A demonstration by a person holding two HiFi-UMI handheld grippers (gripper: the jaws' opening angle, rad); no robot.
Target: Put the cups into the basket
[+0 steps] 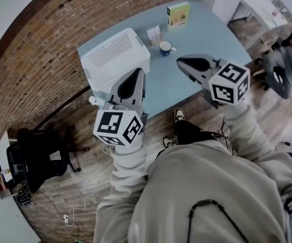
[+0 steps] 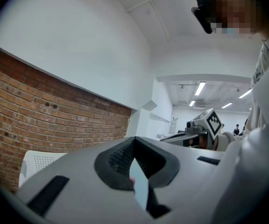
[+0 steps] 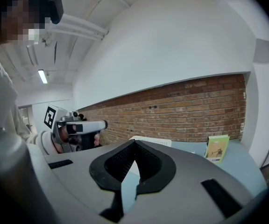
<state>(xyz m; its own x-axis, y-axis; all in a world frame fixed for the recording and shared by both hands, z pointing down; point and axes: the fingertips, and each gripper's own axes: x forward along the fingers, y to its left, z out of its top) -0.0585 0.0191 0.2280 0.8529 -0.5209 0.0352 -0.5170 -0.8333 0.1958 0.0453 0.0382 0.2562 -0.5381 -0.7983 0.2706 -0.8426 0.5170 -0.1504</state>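
Observation:
A blue cup (image 1: 165, 48) with a white inside stands on the light blue table (image 1: 207, 32), just right of the white perforated basket (image 1: 114, 57). My left gripper (image 1: 138, 74) is raised over the table's near edge in front of the basket, jaws together and nothing held. My right gripper (image 1: 181, 61) hovers a little to the near right of the cup, also shut and empty. In the left gripper view the shut jaws (image 2: 134, 140) point at the brick wall, the basket (image 2: 38, 161) low at the left. The right gripper view shows shut jaws (image 3: 134, 143) before the basket (image 3: 152, 141).
A green-and-yellow book (image 1: 178, 14) stands upright at the table's far side, a small card (image 1: 154, 34) near the cup. A brick wall (image 1: 44, 39) curves along the table's left. A black office chair (image 1: 39, 156) and floor cables sit lower left; a seated person (image 1: 283, 59) is at the right.

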